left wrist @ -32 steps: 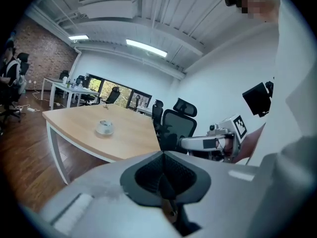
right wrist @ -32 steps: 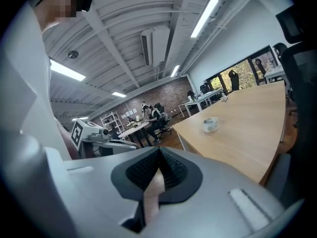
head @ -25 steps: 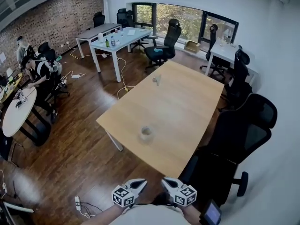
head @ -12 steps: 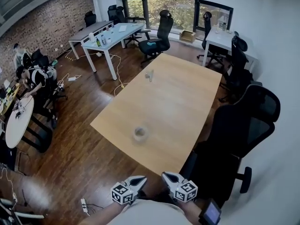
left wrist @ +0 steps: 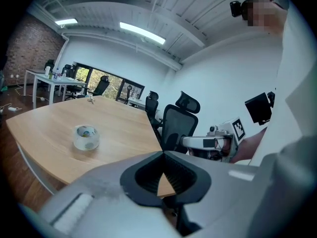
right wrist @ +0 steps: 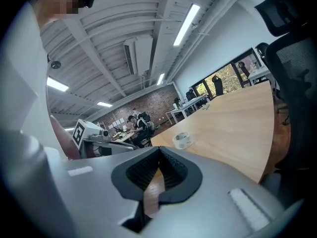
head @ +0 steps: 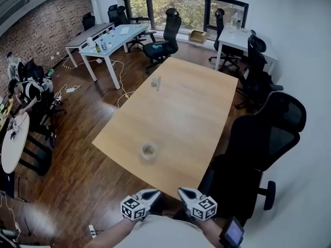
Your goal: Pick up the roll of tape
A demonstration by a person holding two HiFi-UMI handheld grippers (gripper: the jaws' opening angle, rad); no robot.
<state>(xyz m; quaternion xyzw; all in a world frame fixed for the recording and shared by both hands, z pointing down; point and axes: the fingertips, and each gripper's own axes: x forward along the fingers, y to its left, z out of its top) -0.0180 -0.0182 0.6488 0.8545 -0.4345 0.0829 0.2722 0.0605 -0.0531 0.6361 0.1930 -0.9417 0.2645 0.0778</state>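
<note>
A clear roll of tape (head: 148,151) lies flat near the near corner of the wooden table (head: 196,112). It also shows in the left gripper view (left wrist: 86,137) and, smaller, in the right gripper view (right wrist: 182,140). My left gripper (head: 154,192) and right gripper (head: 183,192) hang side by side short of the table's near edge, well back from the tape. Both point toward the table. Each has its jaws shut with nothing between them. The right gripper (left wrist: 185,142) appears in the left gripper view, and the left gripper (right wrist: 130,143) in the right gripper view.
A black office chair (head: 266,138) stands close on the right of the table. A small object (head: 156,83) sits at the table's far end. More desks and chairs line the windows. A person sits by a round white table (head: 13,141) at the left.
The table and tape have slid left and slightly down in the head view as I moved. Both grippers stay shut, low in the frame, and have edged toward the table.
</note>
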